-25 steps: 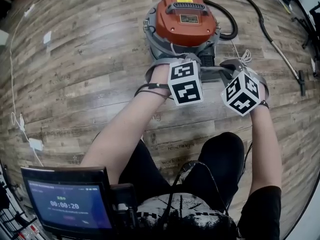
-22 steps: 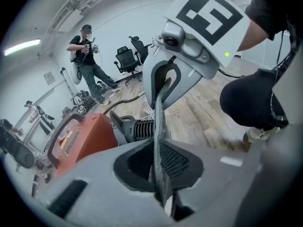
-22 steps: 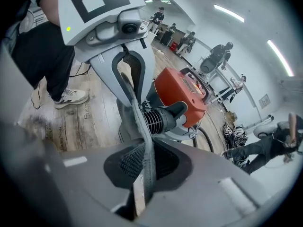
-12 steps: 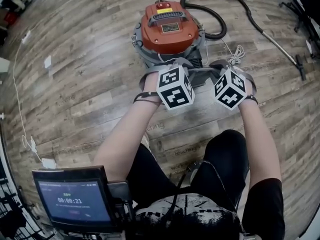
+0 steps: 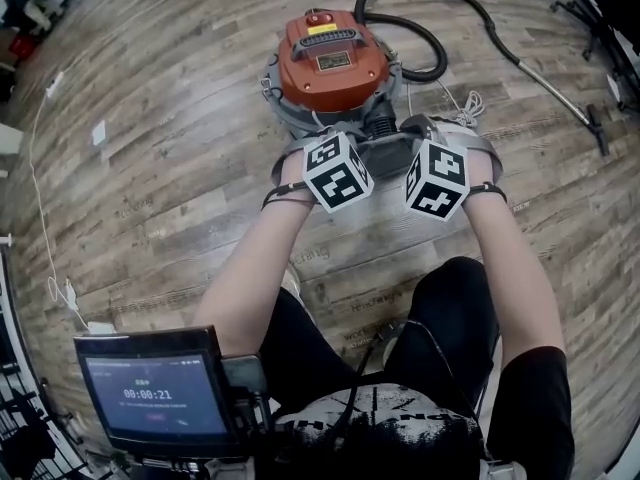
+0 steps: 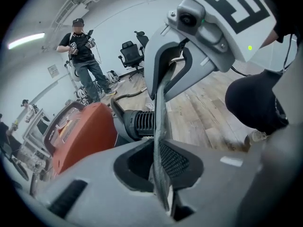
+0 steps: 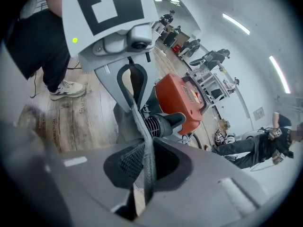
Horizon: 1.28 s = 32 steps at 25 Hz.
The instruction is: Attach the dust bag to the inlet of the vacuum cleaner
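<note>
2 forearms angled down; left gripper (image 6: 159,174), right gripper (image 7: 145,171) jaws pinching dust bag (image 6: 159,112) by vacuum cleaner (image 5: 333,61).

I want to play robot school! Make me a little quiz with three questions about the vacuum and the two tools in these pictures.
1. True or false: the top of the vacuum cleaner is blue.
2. Pick one. What are the left tool and the right tool both pinching?
A. a banana
B. the grey dust bag
C. a red ball
3. Fill in the gap: the vacuum cleaner stands on a ______ floor.

Key
1. False. The top is orange.
2. B. Each tool is shut on an edge of the dust bag.
3. Wooden.
</note>
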{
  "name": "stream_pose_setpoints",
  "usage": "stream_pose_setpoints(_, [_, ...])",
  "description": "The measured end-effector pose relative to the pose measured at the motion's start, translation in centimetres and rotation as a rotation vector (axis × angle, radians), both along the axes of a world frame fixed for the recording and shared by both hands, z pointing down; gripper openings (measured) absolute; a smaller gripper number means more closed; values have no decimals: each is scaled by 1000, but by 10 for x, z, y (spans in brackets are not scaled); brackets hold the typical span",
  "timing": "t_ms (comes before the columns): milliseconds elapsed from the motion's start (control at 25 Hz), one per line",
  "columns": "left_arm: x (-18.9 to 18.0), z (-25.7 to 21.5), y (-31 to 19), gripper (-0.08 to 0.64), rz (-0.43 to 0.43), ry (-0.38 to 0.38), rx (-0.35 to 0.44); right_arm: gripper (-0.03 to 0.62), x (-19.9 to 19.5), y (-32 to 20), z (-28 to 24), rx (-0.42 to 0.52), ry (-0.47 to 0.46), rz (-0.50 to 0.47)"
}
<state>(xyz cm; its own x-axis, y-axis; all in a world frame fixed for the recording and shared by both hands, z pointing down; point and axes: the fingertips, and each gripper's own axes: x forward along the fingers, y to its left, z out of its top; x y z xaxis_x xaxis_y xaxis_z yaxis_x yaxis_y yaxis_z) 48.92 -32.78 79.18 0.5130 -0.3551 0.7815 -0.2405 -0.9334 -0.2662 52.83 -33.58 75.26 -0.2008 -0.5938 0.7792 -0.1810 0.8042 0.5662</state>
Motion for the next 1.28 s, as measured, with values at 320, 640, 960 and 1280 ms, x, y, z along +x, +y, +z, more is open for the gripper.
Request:
stream_pose_setpoints(320, [10,-14,0,31,28,3,54,26,15,-6,5,-17,-111,74])
stream_pose_setpoints(640, [25,-34,-4,38,48,39,105,23,30,-13,22,-37,-130,151])
stream_pose_setpoints(960, [4,-8,-8,40,-29,33,17,23,3,-15,-1,44,-72,69])
stream_pose_setpoints(1280, [11,-13,-15,37,-13,26,45,25,11,-17,4,45,-102,85])
